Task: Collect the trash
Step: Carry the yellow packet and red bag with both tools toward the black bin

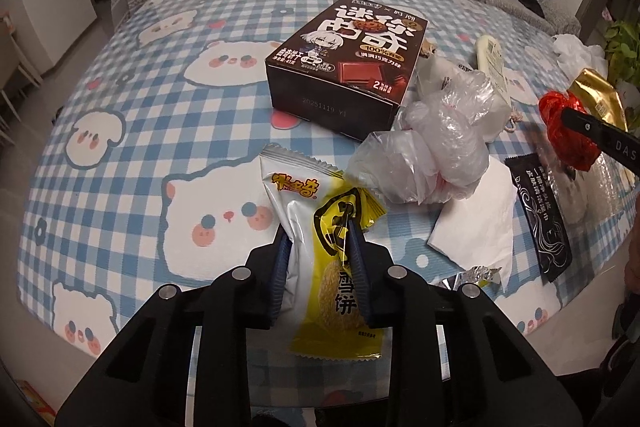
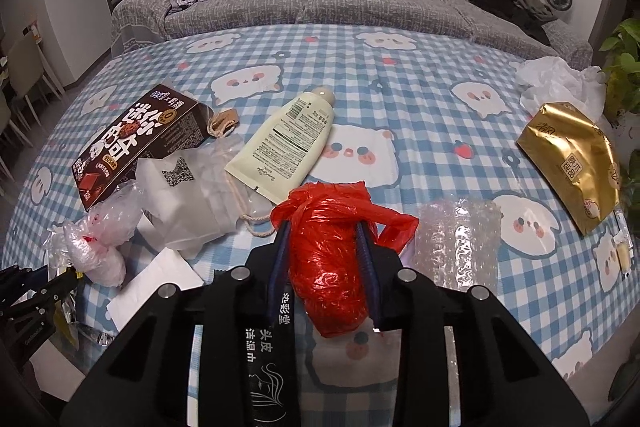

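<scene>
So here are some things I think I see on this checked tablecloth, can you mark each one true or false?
1. The left gripper is shut on a yellow and white snack wrapper. True.
2. The right gripper holds the gold foil bag. False: it is shut on a crumpled red plastic bag; the gold bag lies apart on the table.
3. The dark cookie box stands upright on its end. False: it lies flat.
4. A cream lotion tube lies on the tablecloth. True.
5. A grey sofa stands behind the table. True.
</scene>
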`<state>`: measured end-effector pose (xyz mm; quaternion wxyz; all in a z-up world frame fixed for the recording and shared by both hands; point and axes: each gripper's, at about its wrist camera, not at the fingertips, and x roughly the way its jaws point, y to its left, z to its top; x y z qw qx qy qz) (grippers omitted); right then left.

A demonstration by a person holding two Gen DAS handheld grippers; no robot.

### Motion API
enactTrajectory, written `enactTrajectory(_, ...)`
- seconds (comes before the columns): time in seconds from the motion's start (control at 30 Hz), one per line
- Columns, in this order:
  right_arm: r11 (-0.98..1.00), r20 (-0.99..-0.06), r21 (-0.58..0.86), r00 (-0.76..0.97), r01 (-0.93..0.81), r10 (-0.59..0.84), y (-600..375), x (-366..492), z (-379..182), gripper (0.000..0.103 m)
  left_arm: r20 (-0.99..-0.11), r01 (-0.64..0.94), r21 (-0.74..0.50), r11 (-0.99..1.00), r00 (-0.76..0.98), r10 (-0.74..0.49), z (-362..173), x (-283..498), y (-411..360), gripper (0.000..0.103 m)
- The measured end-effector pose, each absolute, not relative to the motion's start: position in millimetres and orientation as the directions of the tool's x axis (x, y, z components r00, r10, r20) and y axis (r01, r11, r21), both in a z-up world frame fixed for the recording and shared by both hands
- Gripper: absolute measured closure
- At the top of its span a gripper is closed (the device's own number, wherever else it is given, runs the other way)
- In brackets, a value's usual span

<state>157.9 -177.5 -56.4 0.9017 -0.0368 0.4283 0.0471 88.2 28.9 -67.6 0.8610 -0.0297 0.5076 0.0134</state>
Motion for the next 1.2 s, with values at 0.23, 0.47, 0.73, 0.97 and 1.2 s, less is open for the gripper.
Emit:
enactTrajectory(0.23,0.993,-0.763,-0.032,0.645,-0.116,0.051,-176,139,-47,0.072,-0.863,-0.076,-0.038,0.996,0.505,0.005,-57,85,27,0.076)
enactTrajectory(0.47,0.994,-0.754,-0.027,0.655,-0.109,0.051,-177,119,-39,0.072,-0.854,-0.087,-0.045,0.995,0.521,0.007,-49,76,25,0.076)
enactTrajectory(0.73,0.993,-0.745,-0.029,0.665,-0.114,0.055,-172,97,-32,0.072,-0.846,-0.102,-0.053,0.993,0.533,0.009,-39,60,24,0.076)
enactTrajectory(0.97,0.992,-0.740,-0.029,0.670,-0.123,0.061,-168,75,-29,0.072,-0.840,-0.103,-0.057,0.993,0.542,0.008,-32,40,21,0.076)
enactTrajectory(1.2,0.991,-0.734,-0.036,0.677,-0.126,0.060,-163,56,-26,0.072,-0.832,-0.099,-0.060,0.993,0.555,0.005,-25,21,17,0.076)
